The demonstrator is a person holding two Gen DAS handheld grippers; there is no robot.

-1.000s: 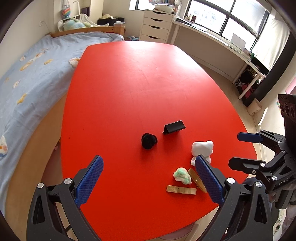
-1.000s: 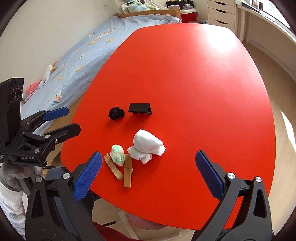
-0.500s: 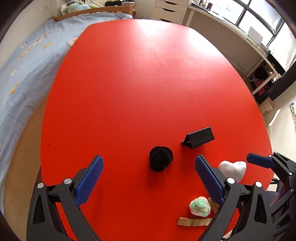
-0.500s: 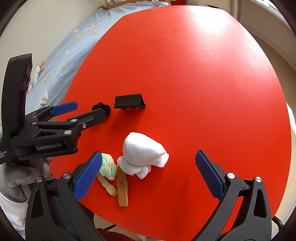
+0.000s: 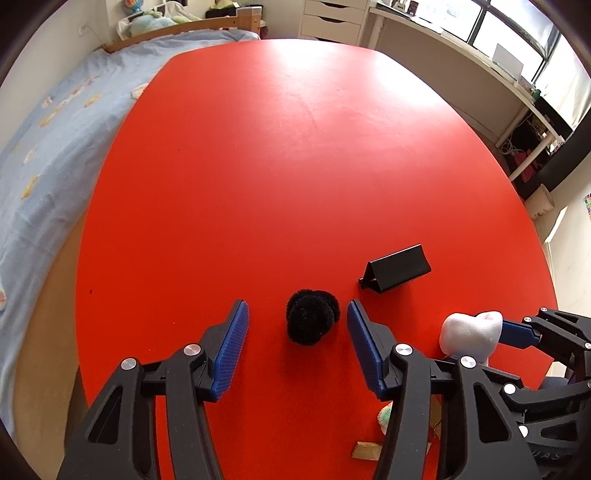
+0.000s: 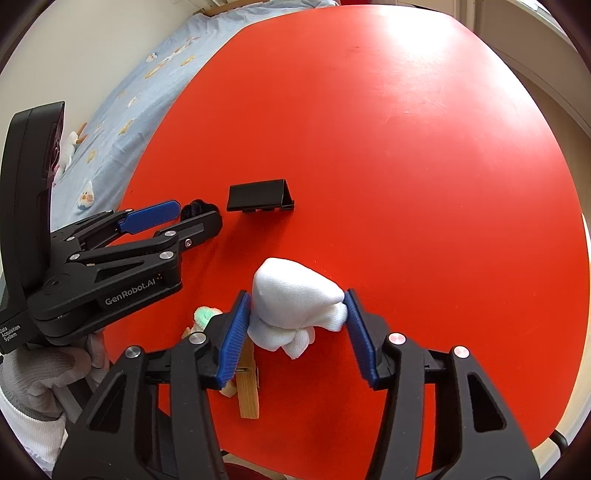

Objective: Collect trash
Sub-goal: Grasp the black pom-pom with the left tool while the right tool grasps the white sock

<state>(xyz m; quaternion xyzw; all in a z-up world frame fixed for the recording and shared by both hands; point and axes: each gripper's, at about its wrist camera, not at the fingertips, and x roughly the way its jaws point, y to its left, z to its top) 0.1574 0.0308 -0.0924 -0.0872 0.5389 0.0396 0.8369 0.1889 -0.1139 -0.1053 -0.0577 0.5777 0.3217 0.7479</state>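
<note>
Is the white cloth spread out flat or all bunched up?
Bunched up: the white cloth sits as a rounded wad on the red table, not flat.

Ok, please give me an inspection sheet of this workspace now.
Surface: red table, bare beyond the near items.
Job's things: black pom-pom, white cloth wad, green-white fluffy ball, all on the table.
Clutter: black folded stand; wooden clothespins at the near edge.
Grippers: left claw has just been closing, astride the pom-pom with gaps on both sides; right claw has just been closing, pads touching the cloth wad.
Cables: nothing seen on the table.
Surroundings: blue-covered bed, white drawers.
</note>
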